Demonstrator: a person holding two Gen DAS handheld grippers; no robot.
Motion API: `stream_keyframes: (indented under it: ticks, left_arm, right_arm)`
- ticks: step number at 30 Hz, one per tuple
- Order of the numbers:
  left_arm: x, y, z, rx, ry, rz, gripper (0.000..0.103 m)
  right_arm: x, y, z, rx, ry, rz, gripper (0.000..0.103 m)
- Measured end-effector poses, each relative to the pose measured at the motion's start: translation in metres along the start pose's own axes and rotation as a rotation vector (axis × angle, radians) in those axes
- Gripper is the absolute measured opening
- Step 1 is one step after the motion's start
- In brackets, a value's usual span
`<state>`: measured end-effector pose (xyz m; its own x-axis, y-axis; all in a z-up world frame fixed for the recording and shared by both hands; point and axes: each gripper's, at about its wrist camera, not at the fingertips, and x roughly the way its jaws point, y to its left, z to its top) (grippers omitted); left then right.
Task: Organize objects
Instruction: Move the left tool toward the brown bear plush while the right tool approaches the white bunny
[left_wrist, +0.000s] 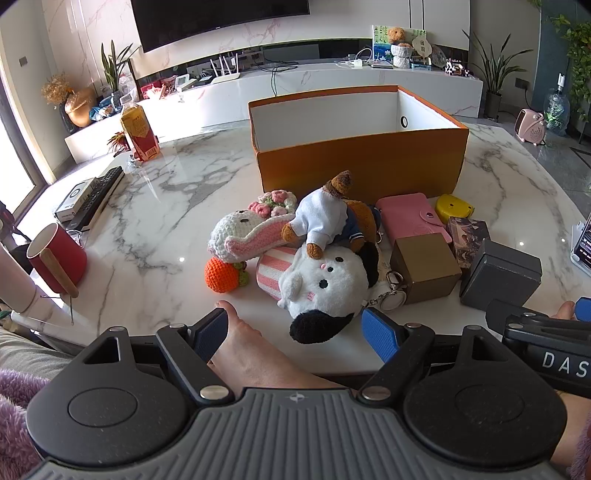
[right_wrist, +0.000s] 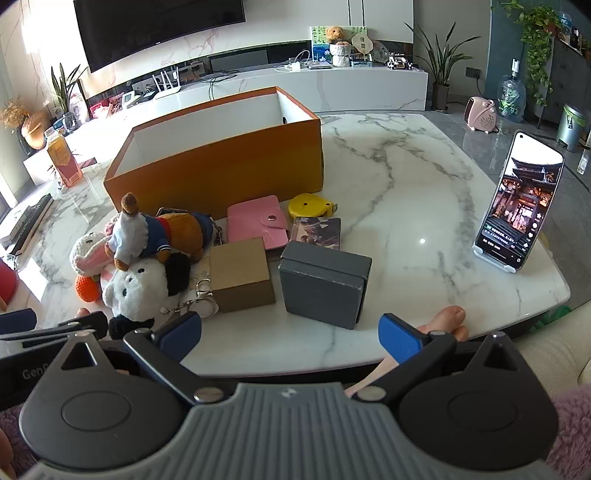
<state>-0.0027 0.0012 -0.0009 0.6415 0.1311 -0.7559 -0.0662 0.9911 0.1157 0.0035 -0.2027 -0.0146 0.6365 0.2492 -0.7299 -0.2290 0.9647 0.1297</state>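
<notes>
In the left wrist view, the left gripper (left_wrist: 297, 332) is seen at the lower centre, its blue-padded jaws spread wide with nothing clasped. Just above and between them lies a white and black plush toy (left_wrist: 325, 288), heaped with a brown bear in a white shirt (left_wrist: 321, 218) and a white and pink crocheted rabbit (left_wrist: 240, 236). An open orange cardboard box (left_wrist: 362, 166) stands behind, at upper centre, on the white marble table (left_wrist: 147, 206).

In the right wrist view, the right gripper (right_wrist: 290, 341) is likewise released and empty. A dark grey box (right_wrist: 325, 282) is seen just above its gap, a tan cardboard box (right_wrist: 242, 273) beside it at left, and a pink snap wallet (right_wrist: 256, 221) behind.
</notes>
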Motion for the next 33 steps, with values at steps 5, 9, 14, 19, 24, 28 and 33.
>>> stream_keyframes:
  ticks: [5,9,14,19,24,28,33]
  left_arm:
    - [-0.002,-0.001,0.0,0.005,-0.001,0.0,0.094]
    - [-0.003,-0.001,0.002,0.005,-0.004,-0.003,0.094]
    - [-0.025,-0.002,0.019,0.056,-0.008,-0.042,0.084]
    - [-0.059,0.004,0.045,0.14,-0.042,-0.154,0.086]
    - [-0.063,0.007,0.075,0.224,0.086,-0.298,0.084]
    - [-0.052,0.009,0.097,0.291,0.167,-0.357,0.08]
    - [-0.026,0.001,0.119,0.41,0.19,-0.47,0.08]
  right_arm:
    - [0.0,0.001,0.0,-0.003,0.002,0.002,0.102]
    - [0.0,0.001,0.0,-0.004,0.002,0.002,0.102]
    - [-0.013,0.0,0.016,0.005,0.047,0.04,0.102]
    - [-0.05,-0.009,0.048,-0.039,0.105,0.139,0.102]
    - [-0.063,-0.004,0.084,-0.184,0.155,0.168,0.102]
    - [-0.05,0.003,0.107,-0.228,0.21,0.201,0.101]
    - [-0.014,0.01,0.139,-0.258,0.255,0.235,0.097]
